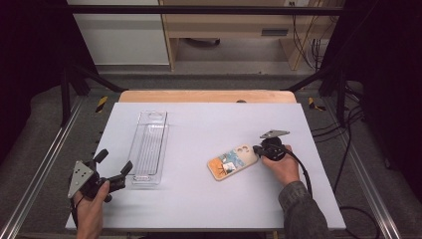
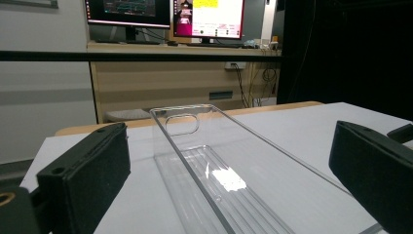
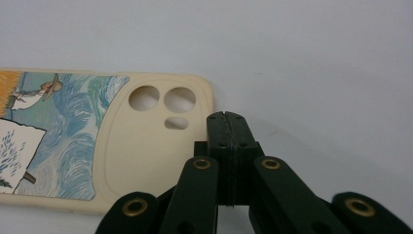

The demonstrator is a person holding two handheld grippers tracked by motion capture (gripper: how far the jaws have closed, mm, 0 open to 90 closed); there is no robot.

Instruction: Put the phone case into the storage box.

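A cream phone case (image 1: 232,162) with a painted picture lies back-up on the white table (image 1: 209,124), right of centre. My right gripper (image 1: 257,149) is shut with nothing between its jaws. In the right gripper view its closed tip (image 3: 227,117) sits right beside the camera-hole end of the case (image 3: 141,141); whether it touches the case I cannot tell. A long clear plastic tray (image 1: 149,148) lies left of centre. My left gripper (image 1: 115,160) stands open at the tray's near end. In the left gripper view the tray (image 2: 214,170) stretches away between the wide-apart pads (image 2: 87,180).
A wooden board (image 1: 206,95) runs along the table's far edge. Black frame posts and metal rails (image 1: 45,164) flank both sides, with cables (image 1: 348,149) at the right. Monitors (image 2: 165,12) stand on a desk beyond the table.
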